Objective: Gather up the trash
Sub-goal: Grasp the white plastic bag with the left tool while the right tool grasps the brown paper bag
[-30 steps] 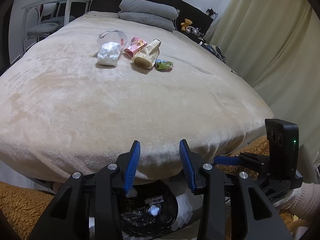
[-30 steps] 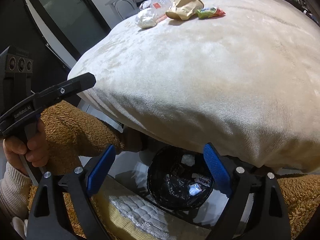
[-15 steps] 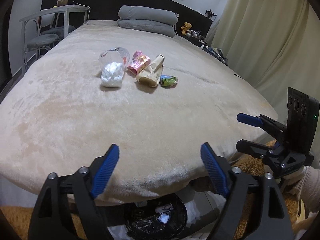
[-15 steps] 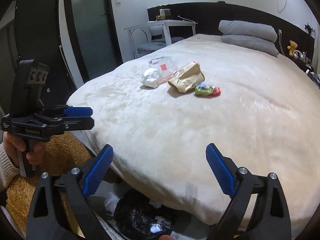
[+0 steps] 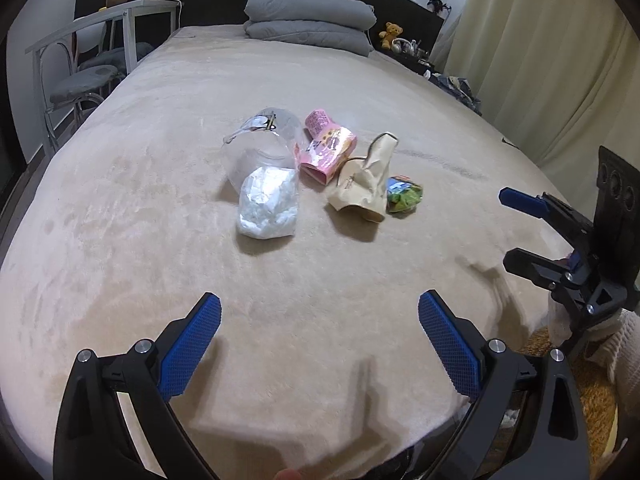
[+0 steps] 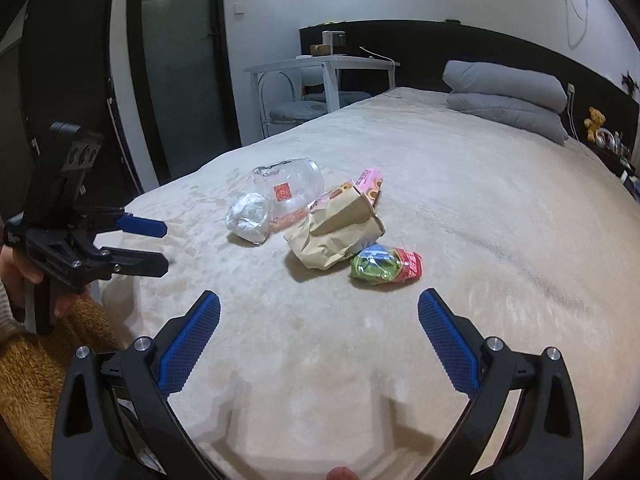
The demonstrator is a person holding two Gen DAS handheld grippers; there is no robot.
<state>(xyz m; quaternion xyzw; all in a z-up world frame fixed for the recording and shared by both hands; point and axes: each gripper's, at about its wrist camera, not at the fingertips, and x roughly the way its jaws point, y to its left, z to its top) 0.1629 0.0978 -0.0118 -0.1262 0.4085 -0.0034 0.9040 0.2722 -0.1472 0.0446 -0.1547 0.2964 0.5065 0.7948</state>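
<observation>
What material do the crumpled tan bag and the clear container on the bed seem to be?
Crumpled tan bag: probably matte kraft paper, given its sharp creases and dull surface. Clear container: likely thin glossy plastic, see-through with bright highlights; glass is not excluded.

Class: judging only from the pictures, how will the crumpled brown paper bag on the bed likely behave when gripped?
The brown paper bag looks creased and hollow, so it will probably crush rather than resist. It likely weighs little, barely denting the blanket. Being flat-sided, it seems unlikely to roll.
</observation>
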